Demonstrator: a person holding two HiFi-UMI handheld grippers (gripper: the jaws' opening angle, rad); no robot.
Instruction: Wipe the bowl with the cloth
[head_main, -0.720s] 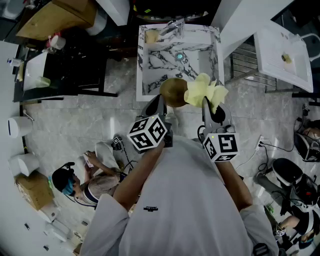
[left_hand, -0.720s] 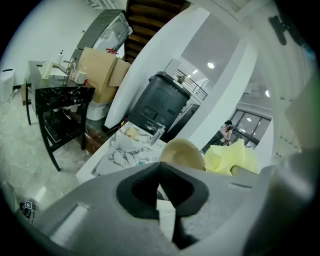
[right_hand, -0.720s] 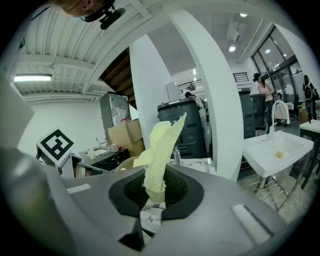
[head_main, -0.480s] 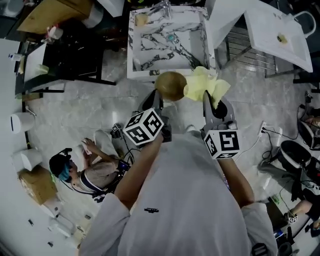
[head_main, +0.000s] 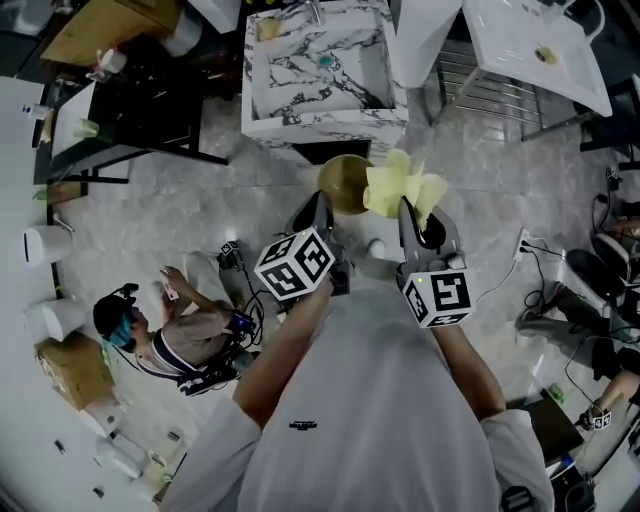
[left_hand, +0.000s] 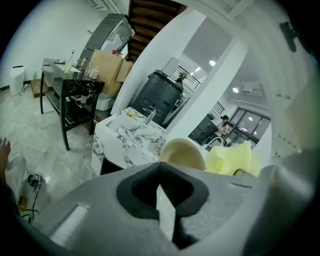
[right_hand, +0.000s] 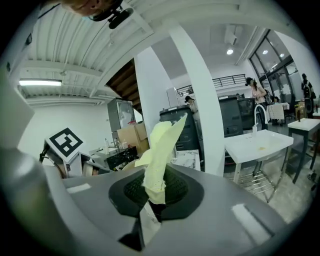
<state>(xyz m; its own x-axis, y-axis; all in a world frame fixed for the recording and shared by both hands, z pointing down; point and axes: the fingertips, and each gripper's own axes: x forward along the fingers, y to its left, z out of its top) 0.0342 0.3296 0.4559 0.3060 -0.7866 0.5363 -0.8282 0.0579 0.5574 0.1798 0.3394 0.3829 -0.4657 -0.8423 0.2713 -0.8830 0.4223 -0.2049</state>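
Tongs on both sides are clamped shut: the left tongs pinch the rim of the tan bowl, and the right tongs pinch a fold of the yellow cloth. Below them spreads the pale stone floor, with a marble-patterned sink unit just ahead and a person sitting off to the left (seen from above). Smaller, the bowl hangs in the air over the floor. Smallest, the cloth stands bunched at the bowl's right edge, overlapping it.

place: open workspace | cues: marble sink unit, white table, cardboard box
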